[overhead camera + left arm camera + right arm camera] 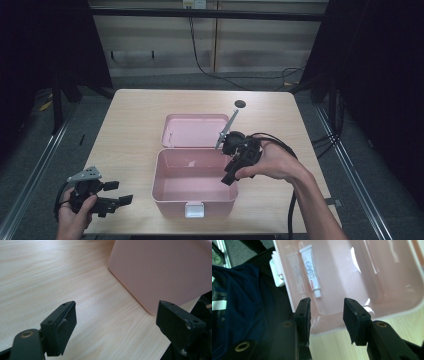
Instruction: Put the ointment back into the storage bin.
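Pink box [195,187] sits open at centre frame on the surface [130,130], lid [195,131] laid back; a white tube [310,271] lies inside, upper left of the right gripper view; right gripper [234,167] hangs over the right rim, fingers [303,315] moderately parted, empty; left gripper [119,192] rests lower left, fingers wide, empty; judged step: reach the tube; align across its width, descend squarely, close gently.
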{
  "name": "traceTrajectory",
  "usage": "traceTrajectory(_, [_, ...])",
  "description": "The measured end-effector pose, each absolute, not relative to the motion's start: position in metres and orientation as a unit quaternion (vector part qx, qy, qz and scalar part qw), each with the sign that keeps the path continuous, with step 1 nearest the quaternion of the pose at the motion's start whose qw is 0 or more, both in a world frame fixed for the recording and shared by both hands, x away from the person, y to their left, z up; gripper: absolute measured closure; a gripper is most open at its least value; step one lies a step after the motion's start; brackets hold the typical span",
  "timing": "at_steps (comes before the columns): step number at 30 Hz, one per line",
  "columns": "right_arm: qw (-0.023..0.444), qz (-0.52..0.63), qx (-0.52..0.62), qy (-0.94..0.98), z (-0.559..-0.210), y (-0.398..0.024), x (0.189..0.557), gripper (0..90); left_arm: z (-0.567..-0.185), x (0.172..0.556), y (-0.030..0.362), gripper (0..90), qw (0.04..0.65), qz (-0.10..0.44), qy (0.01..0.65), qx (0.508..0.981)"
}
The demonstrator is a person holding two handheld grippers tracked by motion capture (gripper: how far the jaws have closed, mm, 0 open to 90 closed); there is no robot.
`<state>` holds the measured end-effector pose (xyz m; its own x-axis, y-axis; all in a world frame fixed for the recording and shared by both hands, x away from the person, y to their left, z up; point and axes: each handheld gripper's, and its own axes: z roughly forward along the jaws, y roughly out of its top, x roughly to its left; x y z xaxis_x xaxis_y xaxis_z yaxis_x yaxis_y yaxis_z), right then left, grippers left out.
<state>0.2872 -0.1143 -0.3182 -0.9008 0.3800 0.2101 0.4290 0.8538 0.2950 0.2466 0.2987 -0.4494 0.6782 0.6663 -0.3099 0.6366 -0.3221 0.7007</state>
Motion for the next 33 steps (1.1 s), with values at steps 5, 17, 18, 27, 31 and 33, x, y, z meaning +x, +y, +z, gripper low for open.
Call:
traceTrajectory(5, [0.069, -0.176, -0.222, -0.957, -0.318, -0.129, 0.285, 58.3, -0.449, 0.247, 0.299, 16.7, 0.422, 0.018, 0.403, 0.812])
traceTrajectory(17, [0.066, -0.18, -0.24, -0.952, -0.324, -0.156, 0.276, 55.7, -0.449, 0.247, 0.299, 16.7, 0.421, 0.018, 0.4, 0.814])
traceTrajectory(18, [0.069, -0.18, -0.243, -0.951, -0.327, -0.159, 0.276, 55.7, -0.449, 0.247, 0.299, 16.7, 0.42, 0.018, 0.399, 0.815])
traceTrajectory(27, [0.076, -0.164, -0.256, -0.95, -0.346, -0.172, 0.273, 53.3, -0.45, 0.247, 0.298, 16.7, 0.421, 0.018, 0.4, 0.814])
traceTrajectory(31, [0.082, -0.159, -0.26, -0.949, -0.358, -0.178, 0.271, 50.5, -0.45, 0.247, 0.298, 16.7, 0.421, 0.018, 0.4, 0.814])
traceTrajectory(33, [0.081, -0.162, -0.27, -0.946, -0.363, -0.18, 0.271, 48.2, -0.45, 0.247, 0.298, 16.7, 0.421, 0.017, 0.401, 0.813])
